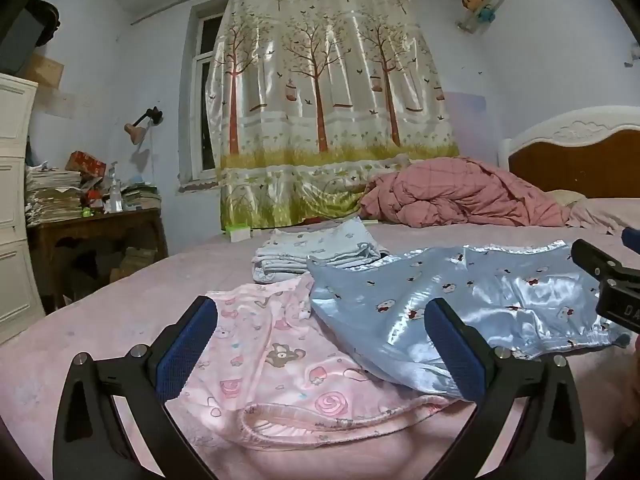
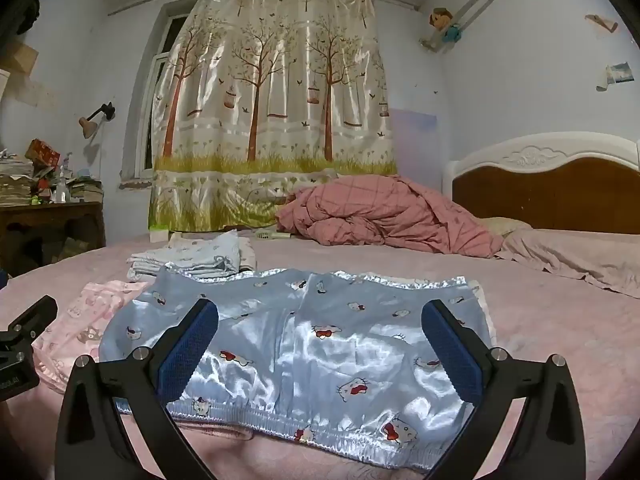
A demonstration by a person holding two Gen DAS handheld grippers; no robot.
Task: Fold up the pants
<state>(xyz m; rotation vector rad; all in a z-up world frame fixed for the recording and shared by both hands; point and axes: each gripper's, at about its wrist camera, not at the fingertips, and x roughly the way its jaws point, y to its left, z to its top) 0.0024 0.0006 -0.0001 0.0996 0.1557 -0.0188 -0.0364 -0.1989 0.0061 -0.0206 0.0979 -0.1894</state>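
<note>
Shiny blue satin pants (image 2: 320, 344) with a cartoon cat print lie flat on the pink bed, waistband nearest me. My right gripper (image 2: 320, 352) hovers just over the waistband end, open, with nothing between its blue pads. Pink printed pants (image 1: 280, 360) lie to the left, partly under the blue pants (image 1: 460, 300). My left gripper (image 1: 320, 348) hangs open above the pink pants and the blue pair's left edge, holding nothing. The right gripper's black body (image 1: 612, 280) shows at the right edge of the left wrist view.
A stack of folded pale blue clothes (image 1: 316, 250) sits behind the pants. A rumpled pink quilt (image 2: 384, 216) lies by the headboard (image 2: 552, 184). A cluttered wooden desk (image 1: 92, 232) stands left of the bed, and a tree-print curtain (image 1: 328, 100) hangs behind.
</note>
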